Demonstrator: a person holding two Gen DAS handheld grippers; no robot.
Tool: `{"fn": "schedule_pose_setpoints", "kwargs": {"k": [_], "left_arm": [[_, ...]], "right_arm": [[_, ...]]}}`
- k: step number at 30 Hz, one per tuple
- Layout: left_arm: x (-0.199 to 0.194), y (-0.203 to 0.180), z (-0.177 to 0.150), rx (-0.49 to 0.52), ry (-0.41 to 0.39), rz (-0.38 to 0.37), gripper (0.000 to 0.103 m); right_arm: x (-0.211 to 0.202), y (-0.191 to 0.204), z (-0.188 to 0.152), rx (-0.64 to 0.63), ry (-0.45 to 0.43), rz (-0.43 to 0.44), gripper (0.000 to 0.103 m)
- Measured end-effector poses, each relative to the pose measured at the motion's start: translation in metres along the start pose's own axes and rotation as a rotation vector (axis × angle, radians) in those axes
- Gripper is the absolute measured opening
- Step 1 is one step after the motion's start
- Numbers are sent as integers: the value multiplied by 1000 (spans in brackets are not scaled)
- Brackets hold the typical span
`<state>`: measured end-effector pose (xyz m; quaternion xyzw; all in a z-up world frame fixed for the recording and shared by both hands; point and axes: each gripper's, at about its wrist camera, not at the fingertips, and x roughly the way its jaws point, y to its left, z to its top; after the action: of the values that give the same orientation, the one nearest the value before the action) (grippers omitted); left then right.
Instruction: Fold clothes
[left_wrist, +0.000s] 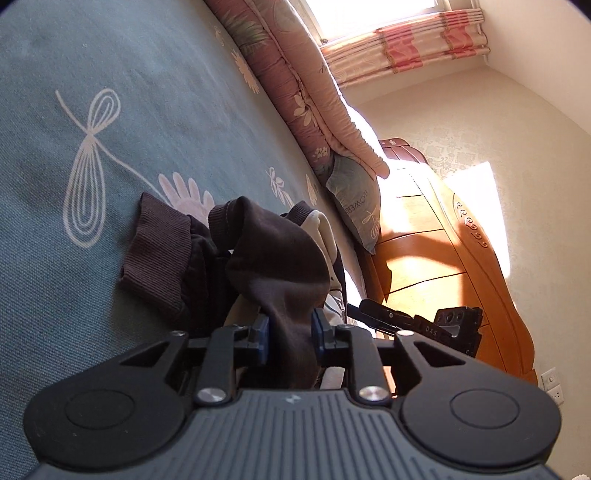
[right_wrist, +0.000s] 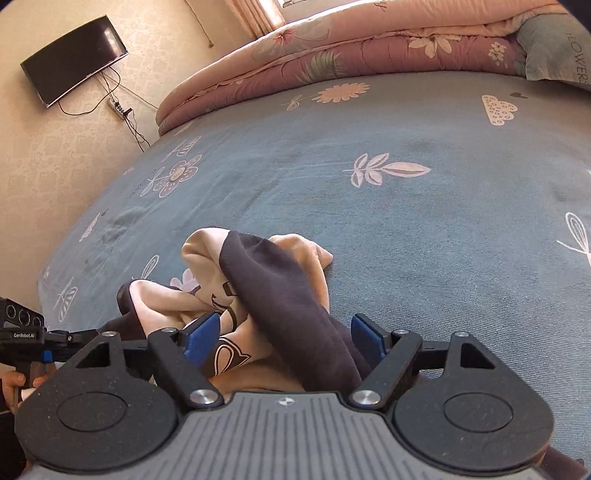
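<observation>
Left tool (left_wrist: 290, 326) pinching the crumpled dark-brown and cream knit garment (left_wrist: 273, 258); right tool (right_wrist: 284, 334) standing wide open around it.

The left tool's blue pads are gripping a dark fold, the ribbed cuff (left_wrist: 159, 254) trailing leftward on the blue flower-printed bed sheet (left_wrist: 92, 74). The right tool is straddling the garment's dark band (right_wrist: 280, 302), which is running away from it, pads not pressing.

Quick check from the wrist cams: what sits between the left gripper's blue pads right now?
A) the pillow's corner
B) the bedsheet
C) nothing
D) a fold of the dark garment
D: in the left wrist view, the left gripper has a bunched fold of the dark garment running between its pads.
</observation>
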<state>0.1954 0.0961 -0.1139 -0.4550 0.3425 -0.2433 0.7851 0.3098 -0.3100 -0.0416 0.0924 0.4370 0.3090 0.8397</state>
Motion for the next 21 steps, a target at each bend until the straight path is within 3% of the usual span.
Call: {"fn": "schedule_pose_setpoints", "kwargs": {"k": [6,11,13,17,21], "left_arm": [[7,9,-8,-43,60,-78,42],[13,4,-11,2,88,-126,43],[18,9,-9,-13,93,-107,43],[26,19,-4,-69,60,-125,42],[27,32,-4,-156,41,-189,41]], "right_arm": [[25,-35,-12,141,68,129,85],[11,-26,-18,154,21,434,85],[8,-22,-14,138,1,502,90],[34,-37,4,194,20,426,90],[57,-56,10,313,1,540,84]]}}
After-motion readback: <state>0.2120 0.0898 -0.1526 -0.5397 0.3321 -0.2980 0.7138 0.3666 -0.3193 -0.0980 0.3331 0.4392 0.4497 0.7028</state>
